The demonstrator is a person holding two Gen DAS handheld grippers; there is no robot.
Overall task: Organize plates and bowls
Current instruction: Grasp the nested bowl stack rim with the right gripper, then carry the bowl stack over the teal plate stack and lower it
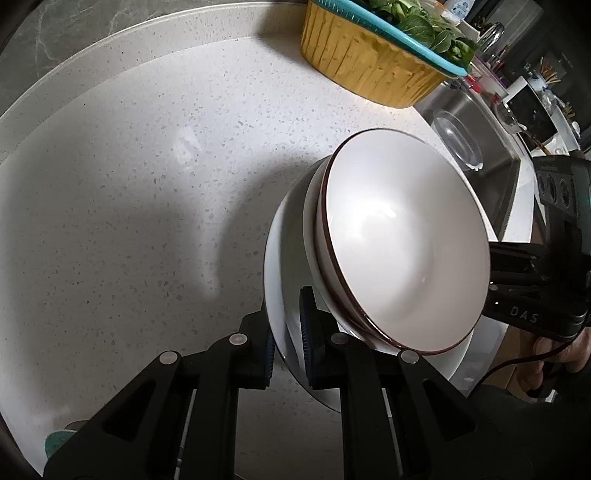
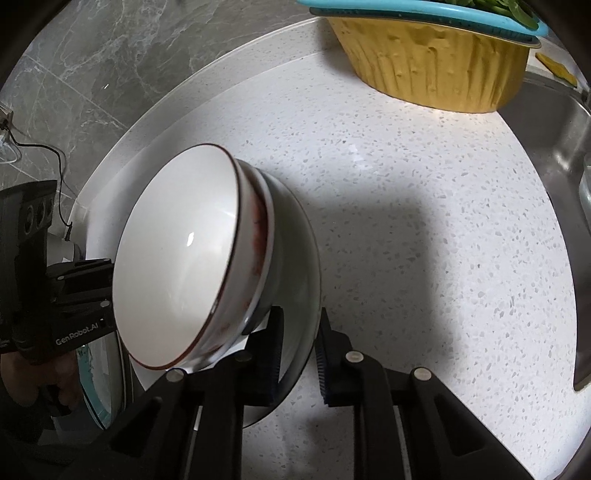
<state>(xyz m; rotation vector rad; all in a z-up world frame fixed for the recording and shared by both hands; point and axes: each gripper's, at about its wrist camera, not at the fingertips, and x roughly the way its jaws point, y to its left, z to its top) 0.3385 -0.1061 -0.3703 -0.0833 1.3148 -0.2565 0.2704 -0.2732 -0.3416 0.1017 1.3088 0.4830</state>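
Left gripper (image 1: 288, 354): its blue pads are closed tight on the near rim of the white plate (image 1: 291, 266), one pad above the rim and one below.
Right gripper (image 2: 298, 356): clamped on the opposite rim of the same plate, the rim running between its ribbed pads.
Plate: held between the two grippers over the speckled countertop (image 1: 129, 192); whether it still touches the counter I cannot tell.
Bowls: two nested white bowls with a dark red rim (image 1: 402, 240) sit in the plate's middle, the inner one showing red marks on its outer wall from the right wrist view.
Beyond: a yellow fluted basin (image 1: 369, 62) topped by a teal strainer of leafy greens (image 1: 417, 22) stands at the far edge, beside the steel sink (image 1: 476, 122).
Person: a hand (image 1: 561, 350) grips the right tool's handle.
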